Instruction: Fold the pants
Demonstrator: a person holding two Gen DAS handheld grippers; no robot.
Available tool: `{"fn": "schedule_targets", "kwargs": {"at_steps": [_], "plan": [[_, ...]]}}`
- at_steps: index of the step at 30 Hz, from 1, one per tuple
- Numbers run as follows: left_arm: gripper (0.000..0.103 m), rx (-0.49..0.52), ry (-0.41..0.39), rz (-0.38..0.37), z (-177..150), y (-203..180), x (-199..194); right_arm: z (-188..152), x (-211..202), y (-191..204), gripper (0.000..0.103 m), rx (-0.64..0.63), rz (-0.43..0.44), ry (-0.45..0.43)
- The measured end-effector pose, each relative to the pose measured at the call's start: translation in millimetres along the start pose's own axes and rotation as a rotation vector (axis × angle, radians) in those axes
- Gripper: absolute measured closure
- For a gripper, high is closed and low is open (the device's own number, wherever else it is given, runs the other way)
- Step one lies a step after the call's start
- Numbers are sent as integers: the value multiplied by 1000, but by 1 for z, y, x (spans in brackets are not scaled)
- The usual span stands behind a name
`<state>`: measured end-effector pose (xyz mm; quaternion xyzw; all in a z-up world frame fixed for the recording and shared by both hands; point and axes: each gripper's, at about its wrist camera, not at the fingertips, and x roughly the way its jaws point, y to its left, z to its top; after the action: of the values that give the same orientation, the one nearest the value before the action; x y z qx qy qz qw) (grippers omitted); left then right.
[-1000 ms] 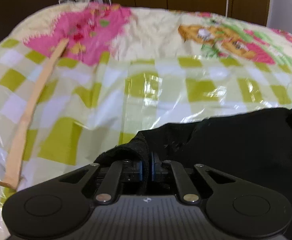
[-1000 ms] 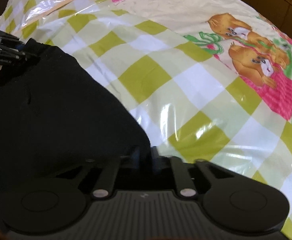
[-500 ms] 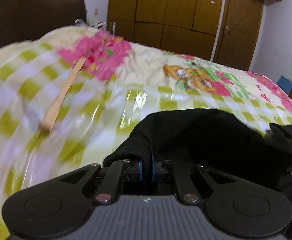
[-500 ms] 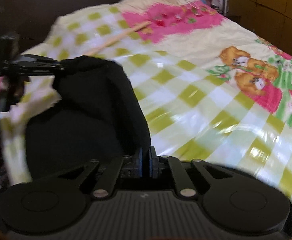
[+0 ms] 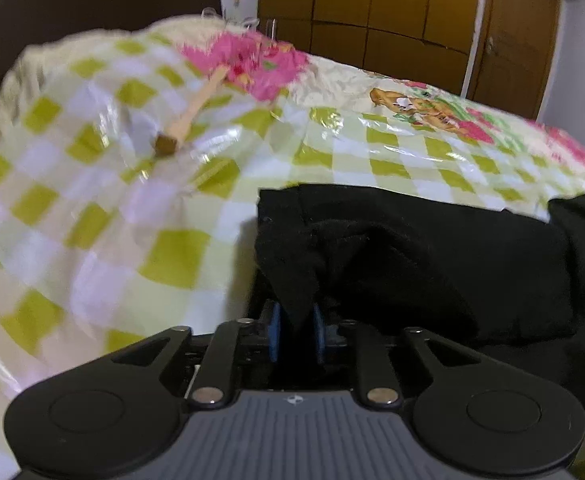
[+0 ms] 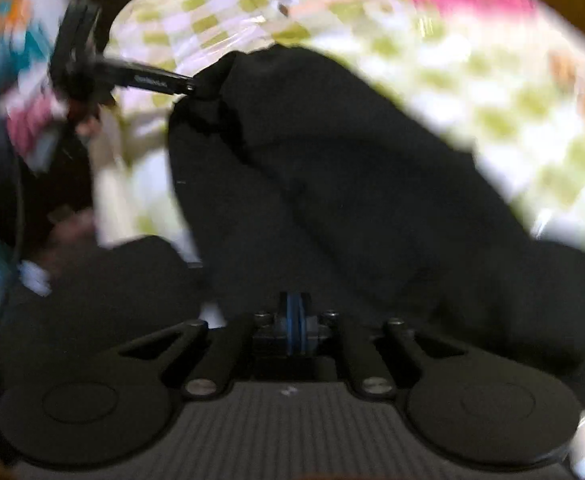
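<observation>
Left wrist view: the left hand-held gripper [image 5: 295,334] has its blue pads parted, and the jaws are opening with a corner of the soft black fabric pants [image 5: 432,264] hanging loose between them, seemingly being let go so the fold can settle. The pants lie as a matte, rumpled slab across the near right of the bed [image 5: 92,208], which is covered by a glossy plastic sheet in green-and-white checks with pink cartoon patches. A long flat pale wooden stick [image 5: 196,108] rests on the sheet at far left. Brown wooden wardrobe doors [image 5: 392,20] stand behind.

Right wrist view, heavily blurred: the right hand-held gripper [image 6: 295,322] has its pads pressed almost together; whether cloth is pinched there I cannot tell. The pants fill the middle, doubled into thick folds, with the left gripper's fingertips at their far left corner.
</observation>
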<state>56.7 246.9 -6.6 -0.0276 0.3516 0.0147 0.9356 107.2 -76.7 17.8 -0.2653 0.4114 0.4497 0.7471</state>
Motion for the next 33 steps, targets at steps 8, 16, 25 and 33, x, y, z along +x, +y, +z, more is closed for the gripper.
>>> {"fn": "schedule_targets", "kwargs": {"at_steps": [8,16,25,33], "plan": [[43,241,-51,72,-13,-29,-10,12,29,-6,73,-136,-83,12],[30,465,-78,142,-3,-60,9,13,47,-3,71,-141,-97,29],[69,485,10,165,4,-51,32,13,61,-1,70,-126,-102,39],[73,593,-88,200,37,-62,22,26,67,-2,94,-116,-91,55]]}}
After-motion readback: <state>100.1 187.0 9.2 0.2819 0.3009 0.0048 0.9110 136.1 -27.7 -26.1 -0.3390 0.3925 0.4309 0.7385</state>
